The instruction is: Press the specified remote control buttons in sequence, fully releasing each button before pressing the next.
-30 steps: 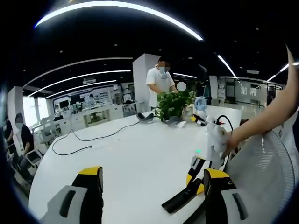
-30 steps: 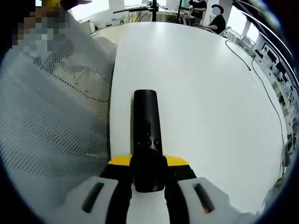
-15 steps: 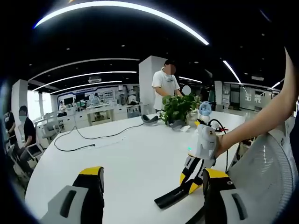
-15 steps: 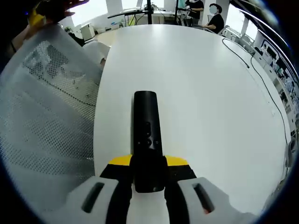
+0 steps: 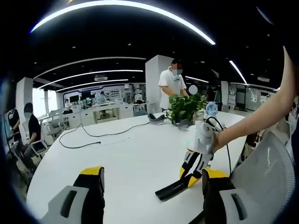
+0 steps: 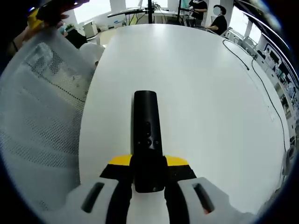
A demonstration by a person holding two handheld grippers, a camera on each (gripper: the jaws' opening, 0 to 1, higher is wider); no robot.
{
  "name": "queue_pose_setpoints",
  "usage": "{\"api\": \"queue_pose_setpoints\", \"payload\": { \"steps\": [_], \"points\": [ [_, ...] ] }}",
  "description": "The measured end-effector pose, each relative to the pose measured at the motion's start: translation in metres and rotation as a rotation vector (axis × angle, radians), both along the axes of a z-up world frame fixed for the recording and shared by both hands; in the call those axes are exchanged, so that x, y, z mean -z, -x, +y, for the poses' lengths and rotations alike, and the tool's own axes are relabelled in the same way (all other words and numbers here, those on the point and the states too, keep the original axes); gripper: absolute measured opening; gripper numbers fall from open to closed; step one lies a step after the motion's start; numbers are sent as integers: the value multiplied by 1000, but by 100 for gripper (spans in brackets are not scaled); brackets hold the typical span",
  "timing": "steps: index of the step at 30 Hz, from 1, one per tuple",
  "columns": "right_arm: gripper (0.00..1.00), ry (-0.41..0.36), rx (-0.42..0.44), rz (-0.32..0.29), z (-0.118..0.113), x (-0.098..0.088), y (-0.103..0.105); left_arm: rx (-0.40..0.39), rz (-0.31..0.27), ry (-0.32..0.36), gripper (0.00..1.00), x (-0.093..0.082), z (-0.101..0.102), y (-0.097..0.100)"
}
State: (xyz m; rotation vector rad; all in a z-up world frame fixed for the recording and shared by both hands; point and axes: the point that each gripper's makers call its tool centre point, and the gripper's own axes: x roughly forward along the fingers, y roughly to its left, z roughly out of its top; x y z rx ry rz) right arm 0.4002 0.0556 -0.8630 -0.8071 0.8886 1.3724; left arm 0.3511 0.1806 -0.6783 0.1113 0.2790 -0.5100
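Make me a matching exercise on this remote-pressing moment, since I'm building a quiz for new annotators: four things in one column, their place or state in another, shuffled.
Things:
1. remote control
2. left gripper
3. potted plant
4. black cable

States or places:
A. open, nothing between its jaws
B. lying loose across the white table
C. clamped in the right gripper
D. standing at the table's far side, near a standing person

Pairs: 1-C, 2-A, 3-D, 4-B
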Motion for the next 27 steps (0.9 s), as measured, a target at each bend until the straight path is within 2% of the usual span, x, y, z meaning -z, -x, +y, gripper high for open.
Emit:
{"api": "queue_pose_setpoints", "payload": {
  "steps": [13, 20, 27],
  "points": [
    [24, 1, 28, -15, -3, 0, -38, 21, 31, -26, 90, 8, -4, 2],
    [24, 12, 19, -4, -4, 0, -53, 2, 31, -2, 90, 6, 1, 0],
    [24, 21, 12, -2, -6, 0, -68, -5, 33, -6, 89, 7, 2, 0]
  ]
}}
